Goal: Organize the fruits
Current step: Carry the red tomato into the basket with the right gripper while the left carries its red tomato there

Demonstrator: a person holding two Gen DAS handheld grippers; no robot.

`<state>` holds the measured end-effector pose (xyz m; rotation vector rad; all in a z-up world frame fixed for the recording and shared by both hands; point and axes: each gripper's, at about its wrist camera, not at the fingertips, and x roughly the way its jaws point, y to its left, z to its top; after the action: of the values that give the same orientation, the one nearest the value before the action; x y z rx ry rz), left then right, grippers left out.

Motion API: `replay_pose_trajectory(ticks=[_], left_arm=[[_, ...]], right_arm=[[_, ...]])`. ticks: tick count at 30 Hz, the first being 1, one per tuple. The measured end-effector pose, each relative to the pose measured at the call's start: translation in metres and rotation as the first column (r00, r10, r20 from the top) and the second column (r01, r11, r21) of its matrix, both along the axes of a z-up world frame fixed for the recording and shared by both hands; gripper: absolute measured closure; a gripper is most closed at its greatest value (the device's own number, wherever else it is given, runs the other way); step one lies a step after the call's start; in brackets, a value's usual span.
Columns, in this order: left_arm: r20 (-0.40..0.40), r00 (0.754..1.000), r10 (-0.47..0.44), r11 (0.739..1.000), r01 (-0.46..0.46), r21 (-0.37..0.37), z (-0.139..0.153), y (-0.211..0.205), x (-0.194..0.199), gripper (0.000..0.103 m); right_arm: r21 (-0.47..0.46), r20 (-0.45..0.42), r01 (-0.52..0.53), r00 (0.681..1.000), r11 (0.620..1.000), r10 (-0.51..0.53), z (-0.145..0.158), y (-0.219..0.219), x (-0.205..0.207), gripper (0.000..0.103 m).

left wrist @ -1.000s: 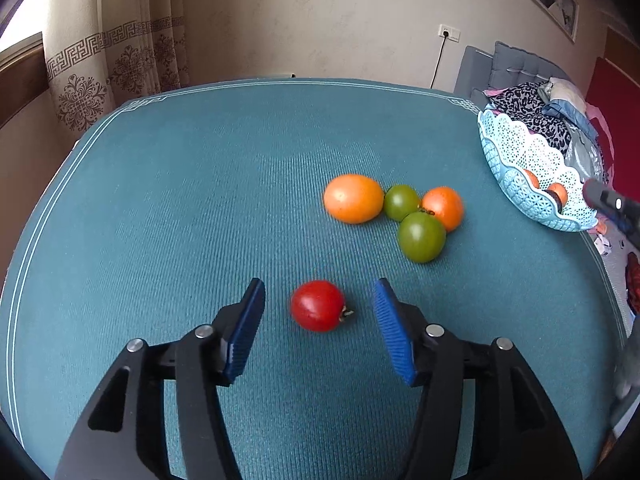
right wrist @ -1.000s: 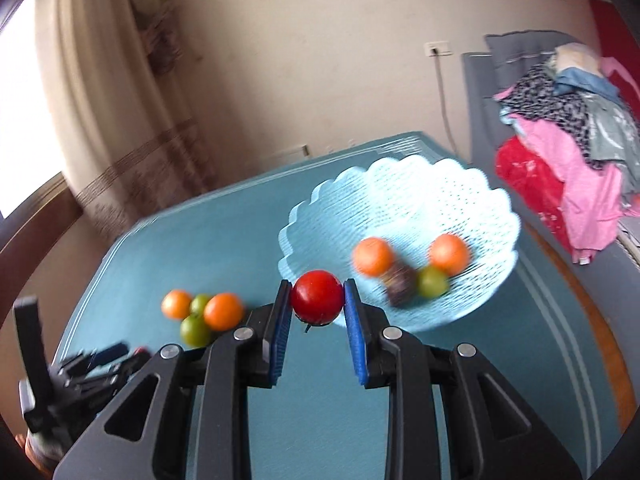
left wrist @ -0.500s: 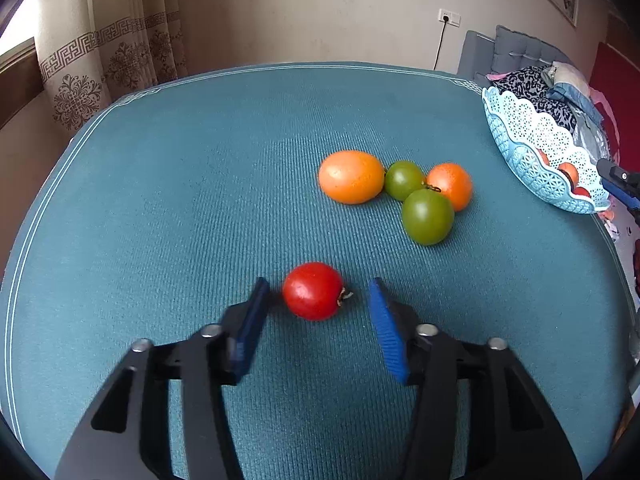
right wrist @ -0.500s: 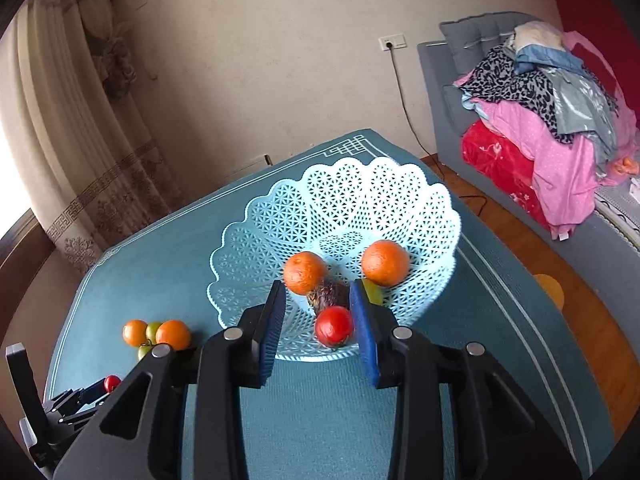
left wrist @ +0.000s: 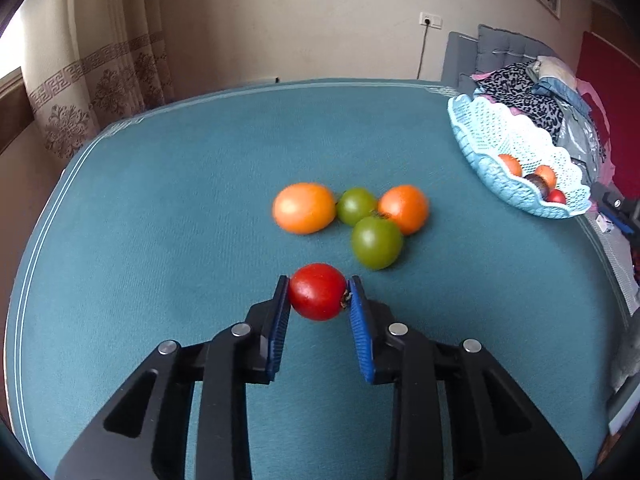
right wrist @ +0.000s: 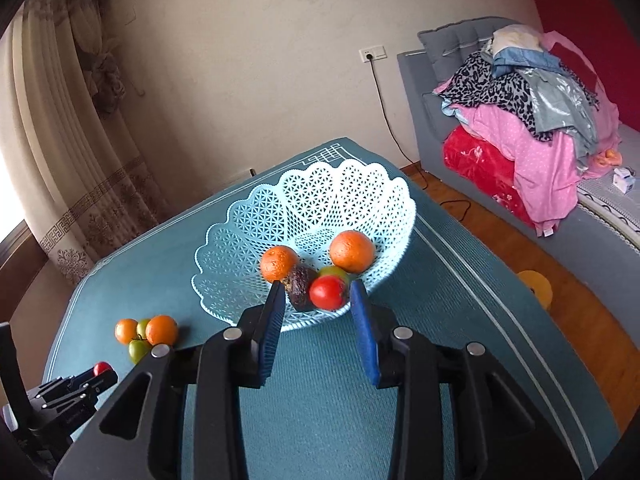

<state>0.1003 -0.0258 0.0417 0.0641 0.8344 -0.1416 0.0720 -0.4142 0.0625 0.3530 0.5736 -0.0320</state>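
Observation:
My left gripper (left wrist: 318, 294) is shut on a red tomato (left wrist: 317, 291) on the teal table. Just beyond it lie two orange fruits (left wrist: 304, 208) and two green tomatoes (left wrist: 376, 242) in a cluster. My right gripper (right wrist: 318, 300) is open and empty, its blue pads (right wrist: 362, 332) at the near rim of the light blue lattice basket (right wrist: 280, 216). The basket holds a red tomato (right wrist: 327, 292), two oranges (right wrist: 352, 251), a dark fruit (right wrist: 299, 282) and a green one. The basket also shows in the left wrist view (left wrist: 492, 136) at the far right.
The teal table (left wrist: 160, 200) has a striped border and its right edge lies just past the basket. A sofa piled with clothes (right wrist: 540, 120) stands to the right. Curtains (left wrist: 80, 92) hang at the back left. My left gripper shows in the right wrist view (right wrist: 72, 392).
My left gripper has closed on the red tomato on the table. My right gripper released its red tomato into the basket, opened and drew back slightly.

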Motion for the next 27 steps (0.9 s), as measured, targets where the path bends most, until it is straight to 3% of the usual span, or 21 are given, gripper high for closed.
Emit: replay_pose_trajectory(ticks=[17,22,27], left_arm=[[0.092,0.977,-0.194,0.98,0.198,-0.038,0.055,-0.124,0.027,0.073],[0.105,0.962,-0.251,0.966,0.255,-0.035,0.059,-0.162,0.033,0.073],[0.082,0.958,-0.274,0.959,0.279,-0.055,0.051,-0.175,0.041,0.07]], right_arm=[[0.022,-0.02,0.01,1.0,1.0,-0.009,-0.022,-0.011,-0.014,0.068],[0.042,-0.037,0.009,0.999,0.999,-0.007,-0.03,-0.013,-0.016,0.068],[0.046,-0.037,0.01,0.999,0.999,-0.008,-0.032,-0.014,-0.017,0.068]])
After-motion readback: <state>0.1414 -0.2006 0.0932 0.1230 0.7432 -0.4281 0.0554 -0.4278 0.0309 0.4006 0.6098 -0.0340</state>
